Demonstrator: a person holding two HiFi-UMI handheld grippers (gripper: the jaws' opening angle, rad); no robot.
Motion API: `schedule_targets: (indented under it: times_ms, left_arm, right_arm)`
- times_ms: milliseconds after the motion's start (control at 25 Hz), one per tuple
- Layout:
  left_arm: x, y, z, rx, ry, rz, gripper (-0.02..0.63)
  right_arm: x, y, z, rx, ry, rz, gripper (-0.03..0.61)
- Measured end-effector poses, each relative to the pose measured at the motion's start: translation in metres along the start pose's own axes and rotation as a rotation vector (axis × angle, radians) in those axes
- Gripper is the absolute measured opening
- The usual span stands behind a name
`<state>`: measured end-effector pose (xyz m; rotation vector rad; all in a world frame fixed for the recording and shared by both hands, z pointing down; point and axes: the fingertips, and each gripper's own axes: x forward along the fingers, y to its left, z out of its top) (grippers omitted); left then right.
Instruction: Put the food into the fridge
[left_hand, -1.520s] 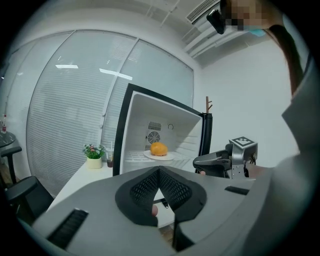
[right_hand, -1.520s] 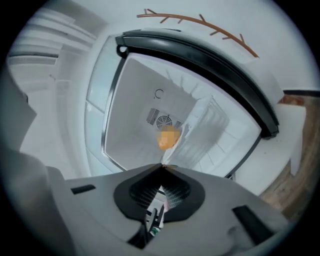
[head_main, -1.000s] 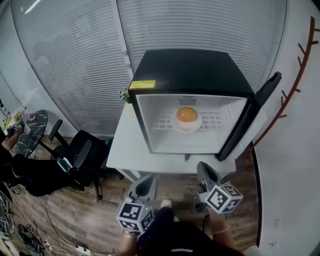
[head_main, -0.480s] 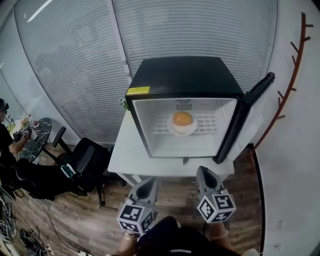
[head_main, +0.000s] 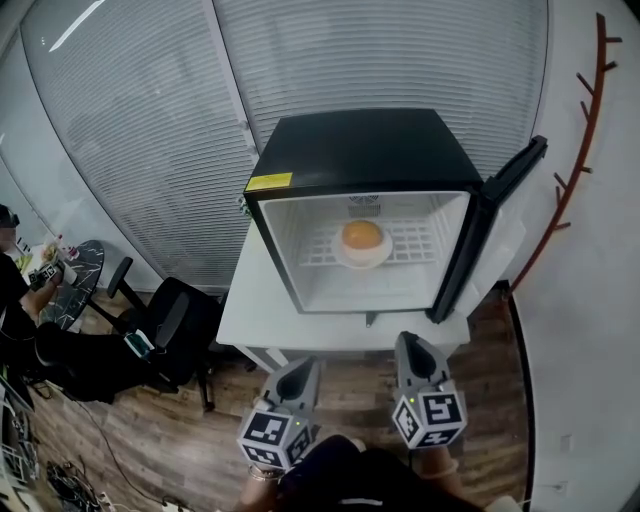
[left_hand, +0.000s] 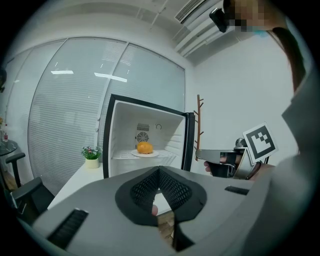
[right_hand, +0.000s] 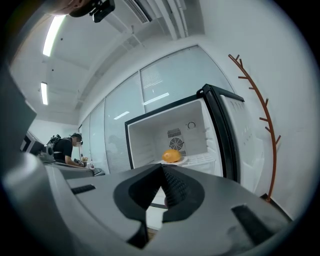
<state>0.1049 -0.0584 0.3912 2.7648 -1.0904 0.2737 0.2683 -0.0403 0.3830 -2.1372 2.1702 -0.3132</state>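
The orange food lies on a white plate on the wire shelf inside the black mini fridge, whose door stands open to the right. Both grippers hang low in front of the fridge, well short of it. My left gripper is shut with nothing in it. My right gripper is also shut and empty. In the left gripper view the orange food shows beyond the closed tips of the left gripper. The right gripper view has the orange food past the tips of the right gripper.
The fridge stands on a white table with a small potted plant at its left. A black office chair and a seated person are at the left. A brown coat rack climbs the right wall.
The right gripper has rolled, so its marker cube now faces up more squarely, and it has shifted slightly. The left gripper has barely moved. The food stays on the shelf.
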Motion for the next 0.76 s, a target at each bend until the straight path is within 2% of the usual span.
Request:
schedule_targets:
  times_ms: [160,440,760]
  left_arm:
    - [-0.005,-0.007,-0.001,-0.021,0.02,-0.006,0.003]
    - [-0.007,-0.01,-0.002,-0.005,0.021,0.003,0.003]
    - [-0.012,-0.005,-0.005,0.009,0.037,0.026,0.003]
  right_arm:
    - [-0.008,0.002,-0.001,-0.011,0.009,-0.004,-0.006]
    - [-0.012,0.003,0.0,-0.058,-0.002,-0.006,-0.006]
    - [-0.009,0.01,-0.001,-0.055,0.004,0.011,-0.006]
